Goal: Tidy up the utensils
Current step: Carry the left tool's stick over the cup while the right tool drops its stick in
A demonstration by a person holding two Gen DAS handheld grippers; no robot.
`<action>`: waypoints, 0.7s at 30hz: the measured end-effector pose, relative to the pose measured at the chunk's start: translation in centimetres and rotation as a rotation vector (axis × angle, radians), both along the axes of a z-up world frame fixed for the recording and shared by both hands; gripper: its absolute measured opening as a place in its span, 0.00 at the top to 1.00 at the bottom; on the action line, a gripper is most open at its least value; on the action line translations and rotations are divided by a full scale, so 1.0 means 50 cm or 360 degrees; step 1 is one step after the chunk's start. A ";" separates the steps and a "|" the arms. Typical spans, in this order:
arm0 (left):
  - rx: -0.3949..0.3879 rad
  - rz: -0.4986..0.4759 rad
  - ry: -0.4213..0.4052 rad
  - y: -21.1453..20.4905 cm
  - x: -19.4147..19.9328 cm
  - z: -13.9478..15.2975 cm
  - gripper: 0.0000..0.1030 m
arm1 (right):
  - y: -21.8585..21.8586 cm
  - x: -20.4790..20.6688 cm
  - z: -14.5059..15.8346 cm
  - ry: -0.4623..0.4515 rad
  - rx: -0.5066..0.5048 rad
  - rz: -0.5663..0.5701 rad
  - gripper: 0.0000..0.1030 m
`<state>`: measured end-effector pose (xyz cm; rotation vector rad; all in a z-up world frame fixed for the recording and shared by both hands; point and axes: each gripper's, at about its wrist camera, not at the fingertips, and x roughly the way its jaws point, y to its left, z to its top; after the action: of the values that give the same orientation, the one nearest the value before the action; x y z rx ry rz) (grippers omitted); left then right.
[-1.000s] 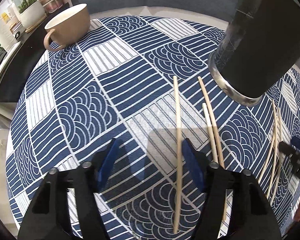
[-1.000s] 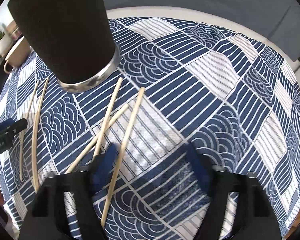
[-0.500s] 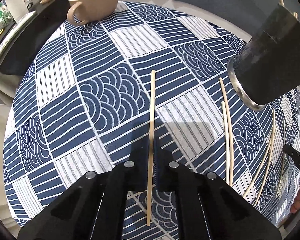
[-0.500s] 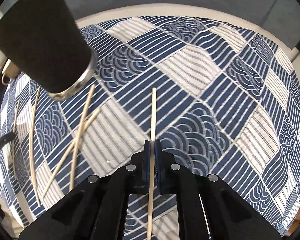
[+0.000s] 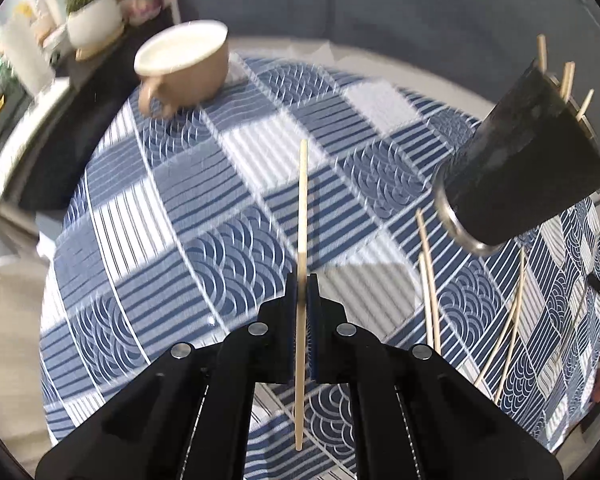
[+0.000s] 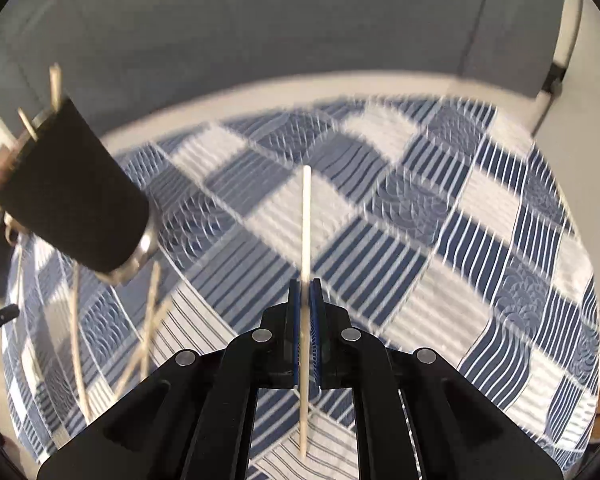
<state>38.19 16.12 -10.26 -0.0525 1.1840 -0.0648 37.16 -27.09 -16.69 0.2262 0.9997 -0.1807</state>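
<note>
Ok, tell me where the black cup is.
The black cup stands on the patterned tablecloth, right in the left wrist view, left in the right wrist view, with loose chopsticks at its base.

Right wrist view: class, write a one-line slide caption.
Right gripper clamps a chopstick above the patterned tablecloth; black holder cup stands left.

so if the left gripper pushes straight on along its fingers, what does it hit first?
Probably only the blue-and-white patterned tablecloth. The left gripper, shut on a wooden chopstick, points between the tan ceramic mug and the black cylindrical holder; depth unclear.

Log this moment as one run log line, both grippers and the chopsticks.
left gripper: shut on chopstick | right gripper: shut on second chopstick | black cup: holds sticks | loose chopsticks: on tablecloth
</note>
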 end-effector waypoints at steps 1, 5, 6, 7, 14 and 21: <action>0.0010 -0.0003 -0.0027 0.001 0.006 0.009 0.95 | 0.000 0.004 0.016 -0.0035 -0.0017 0.0000 0.96; -0.0005 -0.0032 -0.0104 0.000 0.023 0.046 0.95 | 0.020 0.013 0.093 -0.0169 -0.0095 0.0035 0.96; -0.0008 -0.0041 -0.0125 -0.003 0.028 0.058 0.95 | 0.021 0.012 0.111 -0.0194 -0.0102 0.0036 0.96; -0.0017 -0.0050 -0.0139 -0.006 0.035 0.066 0.95 | 0.026 0.014 0.132 -0.0234 -0.0100 0.0034 0.95; -0.0045 -0.0112 -0.0249 -0.037 0.062 0.142 0.95 | 0.060 0.020 0.260 -0.0493 -0.0006 0.0077 0.95; -0.0117 -0.0150 -0.0372 -0.071 0.078 0.212 0.95 | 0.118 0.054 0.331 -0.0646 -0.0018 0.0238 0.95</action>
<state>42.11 12.58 0.34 -0.0524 0.9501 -0.1926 39.84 -21.20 -0.15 0.1677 0.6085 -0.0017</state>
